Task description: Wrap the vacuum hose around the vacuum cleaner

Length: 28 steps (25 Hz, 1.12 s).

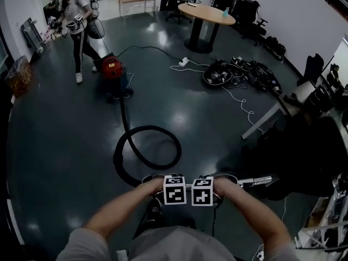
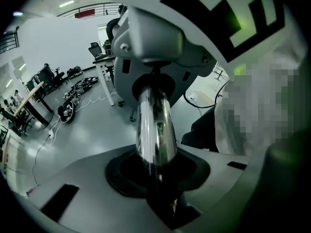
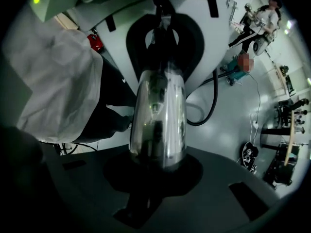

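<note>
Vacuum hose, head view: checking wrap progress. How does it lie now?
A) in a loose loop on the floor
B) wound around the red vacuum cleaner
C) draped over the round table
A: the vacuum hose trails from the red vacuum cleaner into a loose loop on the floor.

Round table (image 1: 206, 14) (cables (image 1: 240, 73) nearby).

Two hand-held grippers (image 2: 158, 171) (image 3: 155, 171), one vacuum cleaner (image 1: 111, 68), one hose (image 1: 124, 118)
</note>
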{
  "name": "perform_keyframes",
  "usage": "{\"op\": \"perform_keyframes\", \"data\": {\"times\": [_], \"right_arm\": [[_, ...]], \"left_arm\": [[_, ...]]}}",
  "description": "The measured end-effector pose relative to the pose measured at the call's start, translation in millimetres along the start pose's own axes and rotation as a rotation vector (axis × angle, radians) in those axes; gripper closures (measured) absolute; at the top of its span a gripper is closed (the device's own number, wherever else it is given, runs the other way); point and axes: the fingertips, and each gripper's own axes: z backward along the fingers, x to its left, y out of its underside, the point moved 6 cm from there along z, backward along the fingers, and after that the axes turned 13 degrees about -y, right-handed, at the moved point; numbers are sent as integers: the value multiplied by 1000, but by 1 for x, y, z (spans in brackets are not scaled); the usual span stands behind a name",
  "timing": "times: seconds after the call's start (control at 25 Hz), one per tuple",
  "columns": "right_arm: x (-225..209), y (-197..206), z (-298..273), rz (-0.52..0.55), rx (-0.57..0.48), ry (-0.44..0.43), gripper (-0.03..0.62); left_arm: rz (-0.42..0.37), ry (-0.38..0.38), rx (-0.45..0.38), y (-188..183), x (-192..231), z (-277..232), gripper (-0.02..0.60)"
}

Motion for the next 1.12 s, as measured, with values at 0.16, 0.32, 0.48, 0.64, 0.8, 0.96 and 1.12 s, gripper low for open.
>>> {"op": "perform_keyframes", "data": {"times": [0.16,0.32,0.48,0.64,0.8,0.96,1.12], "right_arm": [[-15,-16,18,19,-33,54,514],[-36,-22,51,19,-65,161,423],[-54,-37,84,101,-8,330,375],[-63,-46,106,250,47,500,373],[-71,-52,131,232,-59,528,373],[-84,-51,150,171,-165,569,373],[-95,-49,175,120,-301,608,373]], "left_arm": [[17,14,-11,20,17,8,463],[57,8,-15,41,39,13,466],[120,-4,-60,50,62,28,468],[222,-25,-87,57,79,39,468],[295,-66,-73,77,97,42,468],[377,-111,-93,85,113,40,468],[480,-169,-104,84,133,51,469]]}}
